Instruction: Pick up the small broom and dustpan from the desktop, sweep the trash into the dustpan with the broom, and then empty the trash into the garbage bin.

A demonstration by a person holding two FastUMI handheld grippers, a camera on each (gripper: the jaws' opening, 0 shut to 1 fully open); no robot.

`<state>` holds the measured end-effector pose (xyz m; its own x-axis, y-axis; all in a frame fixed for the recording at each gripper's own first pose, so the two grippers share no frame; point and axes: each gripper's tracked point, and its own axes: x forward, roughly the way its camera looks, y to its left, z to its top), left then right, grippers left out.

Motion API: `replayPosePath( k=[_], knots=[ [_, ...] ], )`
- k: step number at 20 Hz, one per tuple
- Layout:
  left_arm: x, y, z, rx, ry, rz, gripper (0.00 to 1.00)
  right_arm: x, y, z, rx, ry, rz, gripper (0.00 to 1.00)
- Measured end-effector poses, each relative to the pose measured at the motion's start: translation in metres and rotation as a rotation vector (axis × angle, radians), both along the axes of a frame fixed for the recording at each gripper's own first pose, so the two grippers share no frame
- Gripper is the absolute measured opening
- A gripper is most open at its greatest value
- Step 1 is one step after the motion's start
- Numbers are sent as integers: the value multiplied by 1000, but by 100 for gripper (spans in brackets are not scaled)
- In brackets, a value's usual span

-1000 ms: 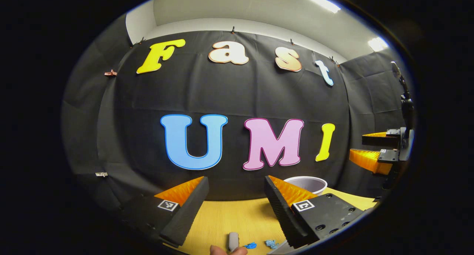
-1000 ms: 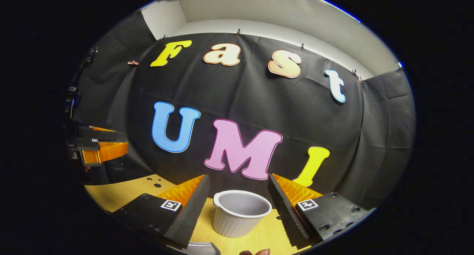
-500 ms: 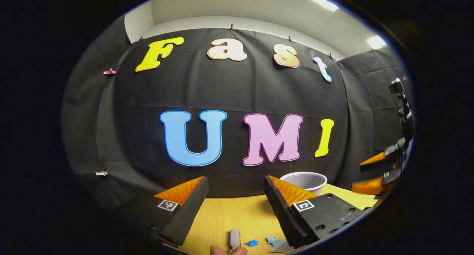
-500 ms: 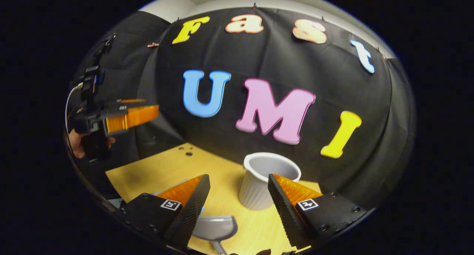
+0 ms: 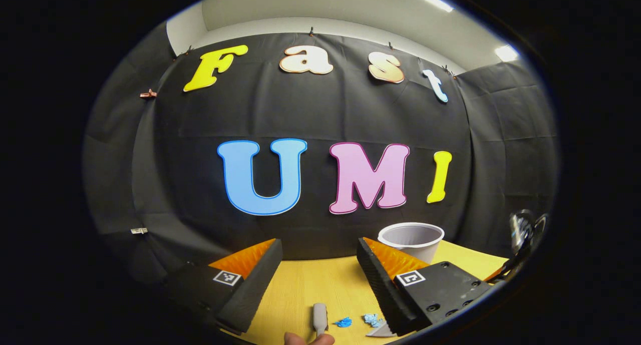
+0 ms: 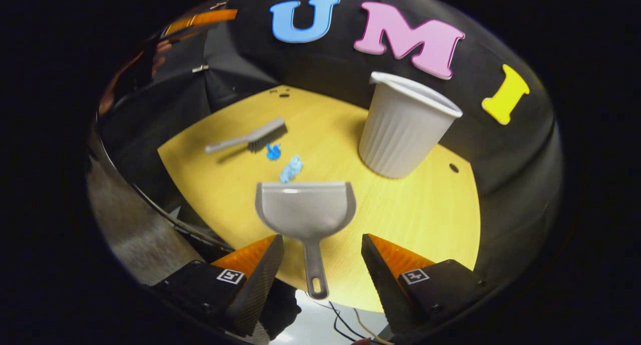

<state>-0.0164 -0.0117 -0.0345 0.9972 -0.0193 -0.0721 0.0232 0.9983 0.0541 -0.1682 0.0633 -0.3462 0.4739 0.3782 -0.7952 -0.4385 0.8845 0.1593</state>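
Now the right gripper (image 6: 321, 245) hangs with fingers spread and empty above the gray dustpan (image 6: 305, 210), which lies on the yellow desktop (image 6: 425, 215), handle toward the camera. Blue trash scraps (image 6: 290, 168) sit just beyond its lip, beside the small broom (image 6: 248, 137). Right stands the white ribbed garbage bin (image 6: 403, 129). The left gripper (image 5: 319, 265) is likewise spread, grasping nothing.
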Motion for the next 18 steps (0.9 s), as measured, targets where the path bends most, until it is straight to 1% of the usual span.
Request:
replayPosePath(
  k=[3, 9, 12, 14, 18],
  knots=[
    [-3, 4, 0, 15, -1, 13, 96, -13, 12, -42, -13, 110, 29, 97],
    [-13, 19, -4, 35, 18, 68, 96, -8, 34, -93, -15, 208, 46, 97],
    [-19, 25, -3, 50, 25, 95, 96, -2, 40, -106, -17, 232, 57, 97],
    [-21, 28, -5, 58, 32, 110, 96, 3, 46, -111, -3, 250, 48, 96],
    [-23, 30, -12, 43, 57, 137, 96, 7, 53, -119, 10, 282, 46, 94]
  ],
)
